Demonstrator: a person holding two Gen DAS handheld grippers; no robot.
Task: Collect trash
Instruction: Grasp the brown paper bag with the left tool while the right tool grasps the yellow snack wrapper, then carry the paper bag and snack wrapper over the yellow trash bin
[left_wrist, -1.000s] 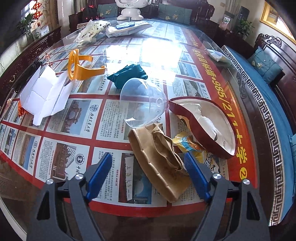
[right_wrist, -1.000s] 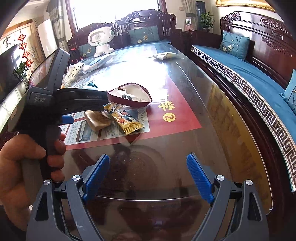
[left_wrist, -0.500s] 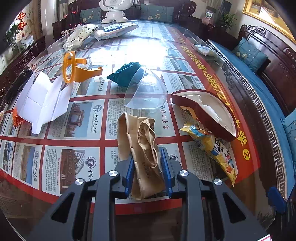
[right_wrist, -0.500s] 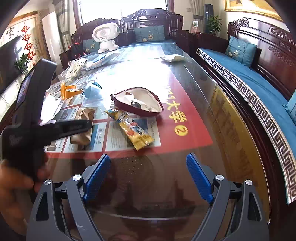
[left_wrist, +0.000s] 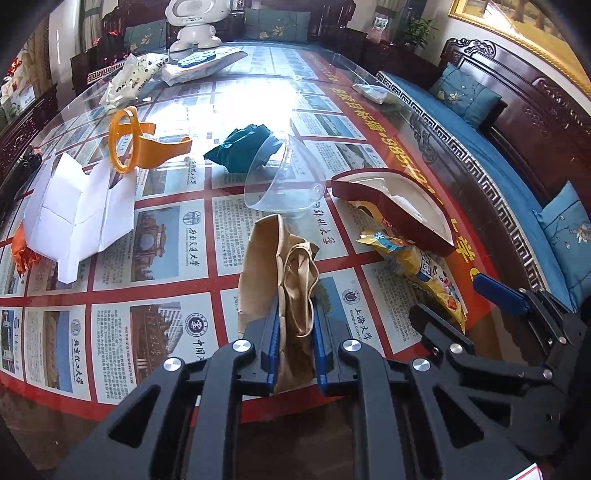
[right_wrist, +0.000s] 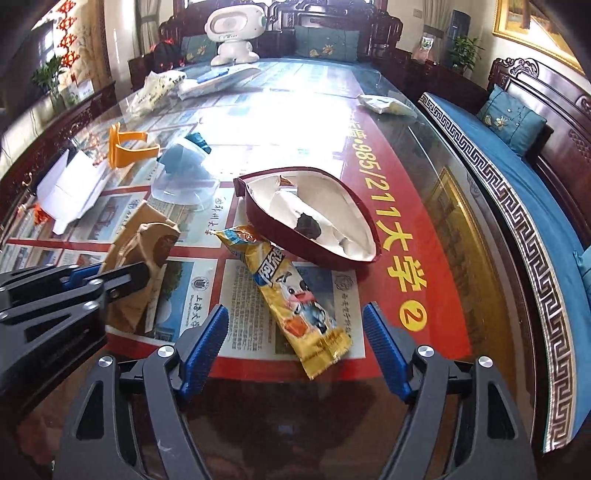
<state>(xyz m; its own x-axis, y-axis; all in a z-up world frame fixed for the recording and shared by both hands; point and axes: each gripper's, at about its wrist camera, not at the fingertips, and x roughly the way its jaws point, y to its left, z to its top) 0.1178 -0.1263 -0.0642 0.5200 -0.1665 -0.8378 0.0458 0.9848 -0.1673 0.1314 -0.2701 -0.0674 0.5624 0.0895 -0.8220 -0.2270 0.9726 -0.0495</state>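
My left gripper (left_wrist: 295, 343) is shut on a crumpled brown paper bag (left_wrist: 280, 273), which rests on the glass table; both also show in the right wrist view, the gripper (right_wrist: 107, 277) on the bag (right_wrist: 140, 251). My right gripper (right_wrist: 295, 350) is open and empty, its fingers either side of the near end of a yellow snack wrapper (right_wrist: 291, 295), just short of it. The wrapper also shows in the left wrist view (left_wrist: 424, 266), with my right gripper (left_wrist: 480, 306) beside it. A dark red torn box (right_wrist: 310, 218) lies just beyond the wrapper.
More litter lies farther on: a clear plastic dome lid (left_wrist: 284, 181), a teal crumpled cloth (left_wrist: 240, 147), an orange plastic holder (left_wrist: 136, 144), white folded paper (left_wrist: 74, 210), white bags (left_wrist: 199, 66). A white robot toy (right_wrist: 232, 33) stands at the far end. A blue-cushioned bench (right_wrist: 517, 177) runs along the right.
My left gripper closed on the brown paper bag and keeps hold of it. My right gripper moved forward and left up to the yellow wrapper.
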